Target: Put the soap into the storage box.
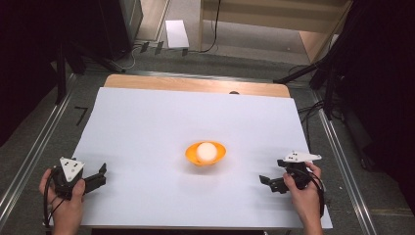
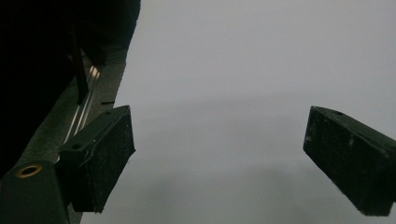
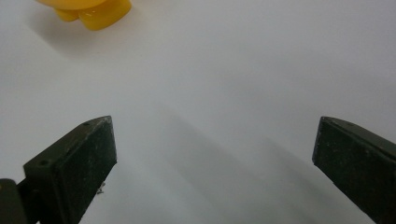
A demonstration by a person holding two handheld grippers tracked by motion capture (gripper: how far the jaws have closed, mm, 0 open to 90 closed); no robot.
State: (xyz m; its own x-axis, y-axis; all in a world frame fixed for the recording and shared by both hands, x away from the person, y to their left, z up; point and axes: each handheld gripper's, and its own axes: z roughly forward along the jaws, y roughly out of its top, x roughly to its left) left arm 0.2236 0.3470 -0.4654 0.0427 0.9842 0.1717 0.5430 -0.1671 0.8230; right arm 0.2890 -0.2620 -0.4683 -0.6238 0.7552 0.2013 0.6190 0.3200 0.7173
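One white ball (image 1: 207,151) sits in the orange bowl (image 1: 191,156); left gripper (image 1: 99,178) and right gripper (image 1: 267,182) gape empty

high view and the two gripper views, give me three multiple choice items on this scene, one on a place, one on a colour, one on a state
1. Where does the white ball sit?
A. in the bowl
B. on the bare sheet
C. in the left gripper

2. What colour is the bowl?
A. blue
B. orange
C. green

3. How do the left gripper and right gripper stand?
A. both shut on the ball
B. one open, one shut
C. both open and empty

Answers: 1 A, the ball rests inside the bowl at the middle of the white sheet. 2 B, its rim shows orange around the ball. 3 C, each gripper view shows its jaws wide apart with nothing between.
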